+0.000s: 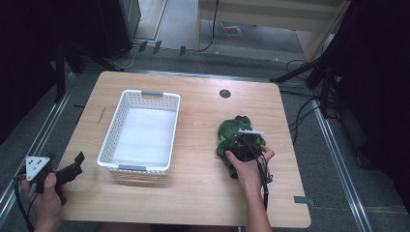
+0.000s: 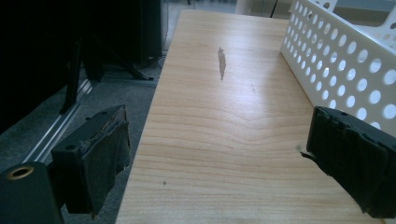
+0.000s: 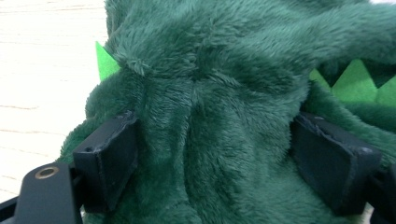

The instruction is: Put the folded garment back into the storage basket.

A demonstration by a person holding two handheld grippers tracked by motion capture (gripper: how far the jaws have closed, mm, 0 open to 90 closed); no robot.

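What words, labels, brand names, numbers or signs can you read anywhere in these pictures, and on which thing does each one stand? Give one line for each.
No readable text stands on the white basket, the green plush toy, the wooden table or either gripper.
A small printed item on the floor beyond the table is too small and blurred to read.

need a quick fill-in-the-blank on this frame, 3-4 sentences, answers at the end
1. The fuzzy dark green plush toy lies to the ____ of the white perforated plastic basket in the high view.
2. The right gripper has its jaws on either side of the ____.
3. The inside of the basket is ____.
4. The left gripper sits with jaws ____ over the light wooden table.

Missing words: right; plush toy; empty; open
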